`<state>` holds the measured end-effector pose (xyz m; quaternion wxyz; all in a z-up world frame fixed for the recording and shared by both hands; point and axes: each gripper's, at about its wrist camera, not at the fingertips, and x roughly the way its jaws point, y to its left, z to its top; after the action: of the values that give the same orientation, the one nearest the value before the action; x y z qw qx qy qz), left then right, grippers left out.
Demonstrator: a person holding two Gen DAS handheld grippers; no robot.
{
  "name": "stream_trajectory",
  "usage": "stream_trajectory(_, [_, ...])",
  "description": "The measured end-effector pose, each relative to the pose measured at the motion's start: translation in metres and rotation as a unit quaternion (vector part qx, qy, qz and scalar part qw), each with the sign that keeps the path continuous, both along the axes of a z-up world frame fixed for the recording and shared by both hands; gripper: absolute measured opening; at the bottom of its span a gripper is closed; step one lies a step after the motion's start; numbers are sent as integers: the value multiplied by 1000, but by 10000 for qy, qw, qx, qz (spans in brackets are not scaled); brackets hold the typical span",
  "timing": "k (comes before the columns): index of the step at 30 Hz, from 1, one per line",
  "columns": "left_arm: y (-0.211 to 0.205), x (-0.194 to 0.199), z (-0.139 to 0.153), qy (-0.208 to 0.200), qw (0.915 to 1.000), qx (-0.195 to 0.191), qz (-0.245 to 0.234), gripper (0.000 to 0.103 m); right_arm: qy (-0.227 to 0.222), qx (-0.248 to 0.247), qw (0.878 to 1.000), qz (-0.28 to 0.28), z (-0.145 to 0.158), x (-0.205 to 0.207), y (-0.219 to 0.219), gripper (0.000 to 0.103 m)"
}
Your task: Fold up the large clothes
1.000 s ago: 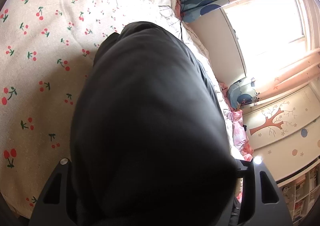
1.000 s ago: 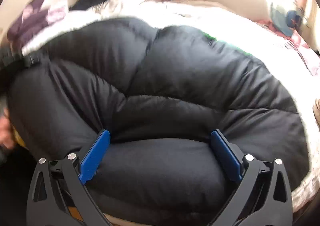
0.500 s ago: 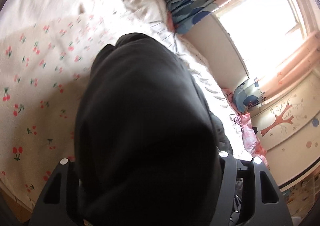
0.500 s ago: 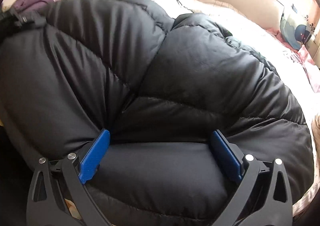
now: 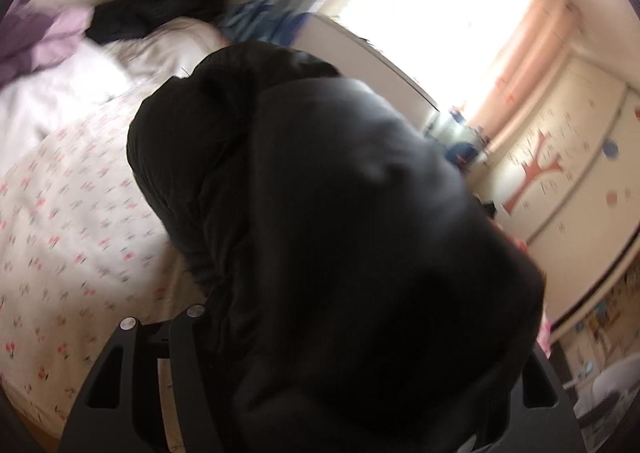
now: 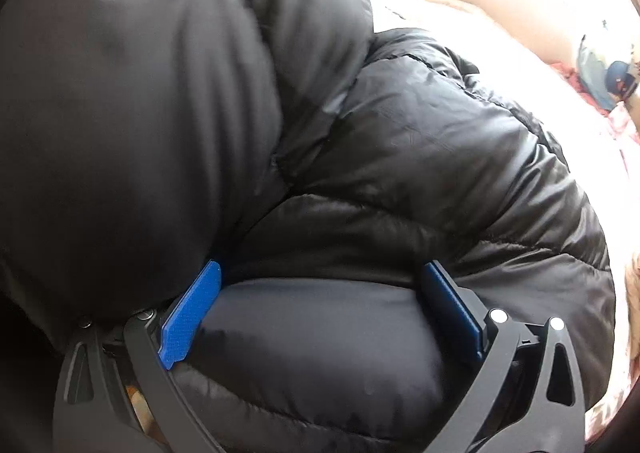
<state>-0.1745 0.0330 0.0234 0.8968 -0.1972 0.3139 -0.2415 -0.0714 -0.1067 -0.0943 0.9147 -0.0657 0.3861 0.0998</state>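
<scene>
Around the work: a bed sheet (image 5: 60, 221) with small red cherry print, a white quilt (image 5: 60, 93) further up the bed, a purple garment (image 5: 36, 41) and a dark heap of clothing (image 5: 160, 13) near the headboard wall, a blue-patterned pillow (image 5: 264, 21) beside them. Bright window (image 5: 432, 1) with pink curtains (image 5: 532, 41); wall with a tree decal (image 5: 536, 177) to the right.

Black puffer jacket (image 6: 420, 157) fills most of both views and hides much of the bed. In the left wrist view it bulges up between the fingers and blocks the fingertips.

Left gripper (image 5: 360, 393): tilted, angled moderately downward over the bed; the jacket's bulk sits wedged between its black fingers, so it reads as clamped on the jacket, though the pads are not visible.

Right gripper (image 6: 320, 305): pointing steeply down, blue pads (image 6: 192, 313) pressed into a thick fold of the jacket on both sides, grasping it.

Against the frame a second ago: the left view has rolled and lifted, showing more room and headboard, less sheet. In the right view a raised section of jacket now looms at upper left, covering what was bedding; the right grip looks unchanged.
</scene>
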Motion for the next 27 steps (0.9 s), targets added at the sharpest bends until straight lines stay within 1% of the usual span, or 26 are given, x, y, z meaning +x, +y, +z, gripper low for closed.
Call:
stream_trajectory(1, [-8,-6,3,-60,9999,76,-79,62,18,253,9996,149,3,-3,-8,97])
stream_trajectory(2, [-17,-9,7,-121,9997,157,-151,62,8,724,9969,305,8,-9,-22,97])
stream_trajectory(3, [-28,-13,11,-188,9992,276,-220,62,9,1190,9920,411,11,-12,-37,97])
stream_trajectory(4, [-36,-17,12,-230,9987,368,-281,62,16,1857,9811,545,13,-18,-56,97])
stream_trajectory(6, [-55,-25,15,-283,9973,528,-415,62,7,3118,9474,716,13,-27,-97,97])
stream_trajectory(7, [-68,-26,16,-326,9962,636,-491,62,-10,3610,9296,746,11,-31,-116,97])
stream_trajectory(8, [-82,-20,19,-354,9953,713,-545,62,-55,4224,9034,731,7,-36,-141,97])
stream_trajectory(9, [-95,-25,18,-387,9941,790,-631,62,-99,4682,8811,656,3,-40,-164,97])
stream_trajectory(11, [-117,-33,16,-435,9917,904,-800,62,-213,5243,8498,512,-3,-48,-200,97])
stream_trajectory(12, [-135,-39,13,-462,9898,973,-927,62,-309,5451,8368,416,-5,-51,-218,97])
stream_trajectory(13, [-149,-40,11,-473,9882,1033,-1025,62,-406,5602,8267,321,-6,-55,-233,97])
stream_trajectory(14, [-168,-46,5,-483,9852,1154,-1169,62,-501,5705,8195,198,-5,-58,-251,97])
stream_trajectory(15, [-184,-36,2,-543,9799,1194,-1500,62,-579,5751,8160,88,-4,-60,-265,97])
stream_trajectory(16, [-201,-28,-2,-532,9774,1268,-1608,62,-684,5766,8141,-67,0,-62,-282,97])
stream_trajectory(18, [-235,-32,-16,-467,9709,1476,-1825,63,-858,5712,8158,-273,11,-68,-303,97])
stream_trajectory(19, [-251,-27,-18,-453,9677,1597,-1899,64,-949,5653,8185,-374,18,-71,-312,97])
stream_trajectory(21, [-277,-31,-29,-473,9595,1863,-2061,68,-1110,5411,8314,-598,38,-76,-323,97])
stream_trajectory(22, [-288,-36,-34,-499,9553,1996,-2124,69,-1117,5261,8404,-667,46,-73,-326,97])
stream_trajectory(23, [-295,-12,-35,-510,9519,2096,-2175,72,-1096,5075,8518,-696,58,-67,-328,97])
stream_trajectory(24, [-304,-12,-39,-547,9460,2241,-2277,77,-1057,4946,8601,-670,66,-60,-328,97])
stream_trajectory(25, [-312,-8,-40,-590,9402,2331,-2414,79,-919,4795,8706,-615,75,-47,-324,97])
stream_trajectory(27, [-318,-18,-42,-617,9352,2357,-2569,85,-599,4472,8910,-501,81,-18,-316,97])
